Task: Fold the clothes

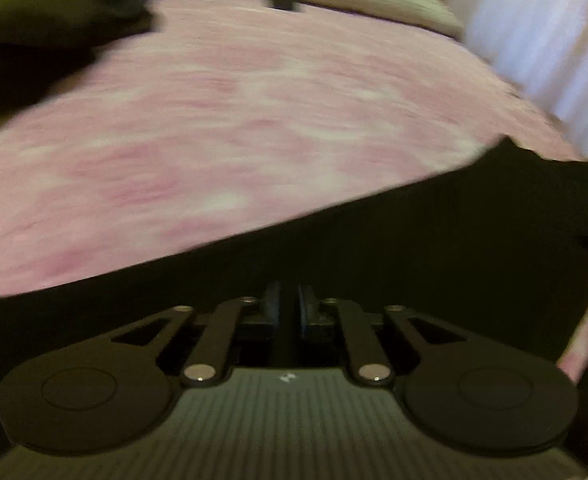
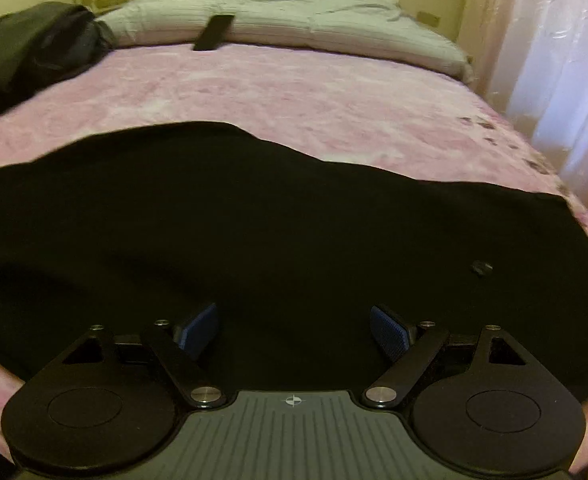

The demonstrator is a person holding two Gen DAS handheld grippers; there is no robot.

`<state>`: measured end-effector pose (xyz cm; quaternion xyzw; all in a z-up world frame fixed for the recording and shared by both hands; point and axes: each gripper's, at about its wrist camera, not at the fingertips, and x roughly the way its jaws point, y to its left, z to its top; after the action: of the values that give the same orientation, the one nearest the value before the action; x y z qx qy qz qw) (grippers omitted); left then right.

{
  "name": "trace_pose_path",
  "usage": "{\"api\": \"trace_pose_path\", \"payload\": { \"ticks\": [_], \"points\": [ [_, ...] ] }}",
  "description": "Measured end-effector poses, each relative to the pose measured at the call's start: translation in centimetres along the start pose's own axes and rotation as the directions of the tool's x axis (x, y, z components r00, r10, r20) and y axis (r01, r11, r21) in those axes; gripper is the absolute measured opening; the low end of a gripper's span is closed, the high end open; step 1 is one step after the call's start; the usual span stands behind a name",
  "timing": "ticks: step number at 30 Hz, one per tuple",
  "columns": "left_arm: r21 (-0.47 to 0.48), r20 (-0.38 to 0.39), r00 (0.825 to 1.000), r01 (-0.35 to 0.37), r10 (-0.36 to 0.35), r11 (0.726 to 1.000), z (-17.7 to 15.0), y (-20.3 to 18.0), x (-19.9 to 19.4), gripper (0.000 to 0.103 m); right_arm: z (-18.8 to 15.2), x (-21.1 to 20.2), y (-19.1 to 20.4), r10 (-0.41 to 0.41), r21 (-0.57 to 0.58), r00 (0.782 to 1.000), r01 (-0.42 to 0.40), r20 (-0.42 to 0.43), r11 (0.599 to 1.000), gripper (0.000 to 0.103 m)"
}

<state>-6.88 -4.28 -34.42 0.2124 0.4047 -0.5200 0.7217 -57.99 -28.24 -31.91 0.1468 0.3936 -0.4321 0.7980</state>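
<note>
A black garment (image 2: 254,224) lies spread across the near part of a pink fleece blanket (image 2: 294,96) on a bed. My right gripper (image 2: 294,326) hovers over the cloth's near middle, its blue pads (image 2: 389,326) wide apart with nothing between them. In the blurred left wrist view the black garment (image 1: 413,248) fills the lower right, with a straight edge running up to the right. My left gripper (image 1: 290,304) sits at that cloth, pads nearly together, a thin dark strip of fabric pinched between them.
A dark flat device (image 2: 214,32) leans against the white pillows (image 2: 294,12) at the head of the bed. A dark bag (image 2: 34,48) sits at the far left edge. Curtains (image 2: 553,60) hang on the right, beyond the bed's edge.
</note>
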Motion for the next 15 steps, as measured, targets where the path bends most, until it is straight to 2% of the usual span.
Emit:
{"api": "trace_pose_path", "payload": {
  "ticks": [2,5,9,12,13,15],
  "points": [
    [-0.004,0.015,0.998,-0.067,0.068,0.998,-0.6,2.1,-1.3,0.008,0.4,-0.5,0.6,-0.046,0.001,0.999,0.046,-0.009,0.999,0.086],
    [-0.022,0.039,0.990,-0.133,0.134,0.991,-1.8,4.7,-3.6,0.010,1.2,-2.0,2.7,-0.042,-0.050,0.999,0.044,0.025,0.998,0.086],
    [-0.075,0.057,0.984,-0.166,0.170,0.983,-5.2,7.8,-7.6,0.016,3.1,-3.3,7.9,0.088,-0.143,0.991,-0.074,0.096,0.987,0.086],
    [-0.123,0.030,0.977,-0.204,0.209,0.971,-8.6,10.5,-9.5,0.017,4.0,-1.8,12.0,0.201,-0.198,0.978,-0.186,0.062,0.962,0.086],
    [-0.142,0.032,0.976,-0.207,0.214,0.968,-9.7,11.4,-10.1,0.015,4.1,-1.1,13.3,0.225,-0.219,0.974,-0.212,0.037,0.952,0.086],
    [-0.203,0.053,0.971,-0.218,0.233,0.955,-11.5,13.4,-11.7,0.019,4.1,0.2,15.4,0.254,-0.259,0.967,-0.251,-0.022,0.933,0.086]
  ]
}}
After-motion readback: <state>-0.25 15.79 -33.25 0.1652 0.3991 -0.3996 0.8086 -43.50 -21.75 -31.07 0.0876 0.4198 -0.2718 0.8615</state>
